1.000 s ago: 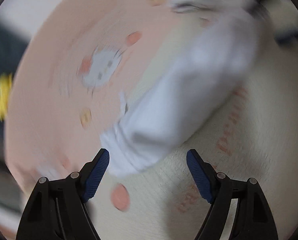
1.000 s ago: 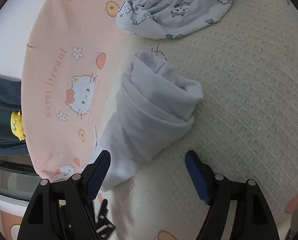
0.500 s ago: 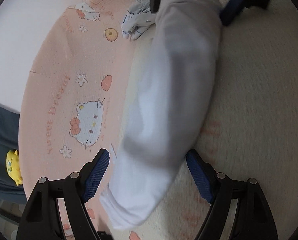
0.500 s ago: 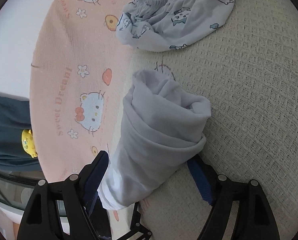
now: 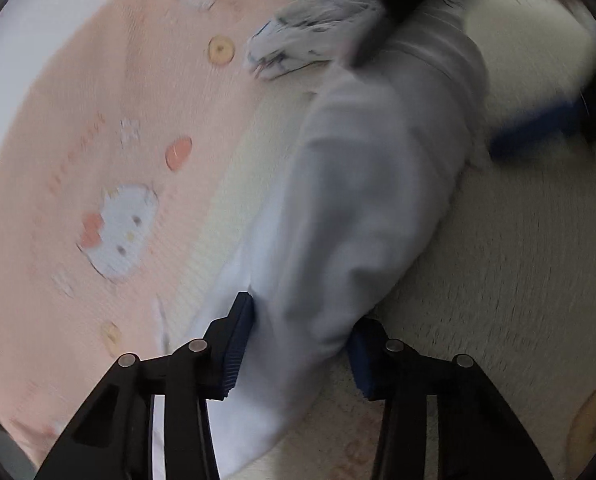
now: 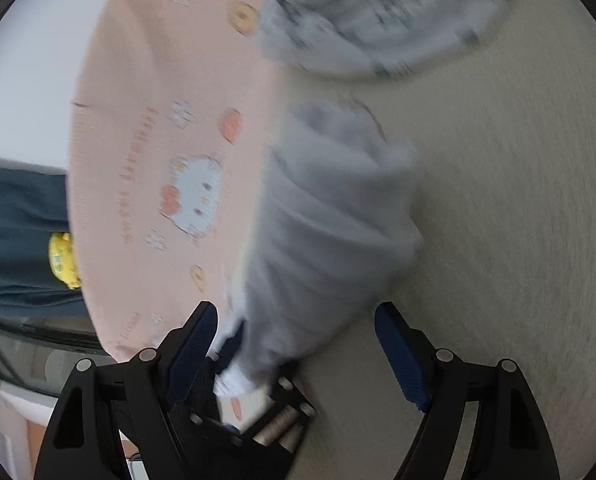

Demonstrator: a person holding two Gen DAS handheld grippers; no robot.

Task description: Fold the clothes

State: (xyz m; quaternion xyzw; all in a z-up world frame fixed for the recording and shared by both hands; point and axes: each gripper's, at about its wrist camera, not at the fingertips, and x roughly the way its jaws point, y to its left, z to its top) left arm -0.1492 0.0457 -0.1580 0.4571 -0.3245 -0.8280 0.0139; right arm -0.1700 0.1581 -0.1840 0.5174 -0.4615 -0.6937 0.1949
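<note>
white roll of cloth (image 5: 362, 200) lies on the blanket (image 5: 518, 280), along the seam where the pink printed side meets the cream side, long axis running away from the left gripper (image 5: 298, 344)

left gripper: jaws have just been closing, near end of the roll is between them, pads pressed into the cloth on both sides, so it's pinching the roll

right gripper (image 6: 294, 344): jaws spread wide, roll sits in the gap, pads don't look to be touching it. In the left view its blue pad (image 5: 538, 136) shows blurred beside the far end of the roll

handling, my read: light, soft, limp knit. Won't hold shape on its own, layers will slide and unroll if lifted by one end. Not fragile, not slippery against the textured blanket. Best hold is across the full thickness near each end so all layers get caught, not just the outer one

count:
- white roll: 1
- patterned garment (image 6: 378, 16), crumpled, further off and apart from the roll: 1
- grippers: 2
- blanket: 1
- small yellow toy (image 6: 63, 260) at left edge, off the blanket: 1

both views blurred, so fine detail on the prints is unreadable
</note>
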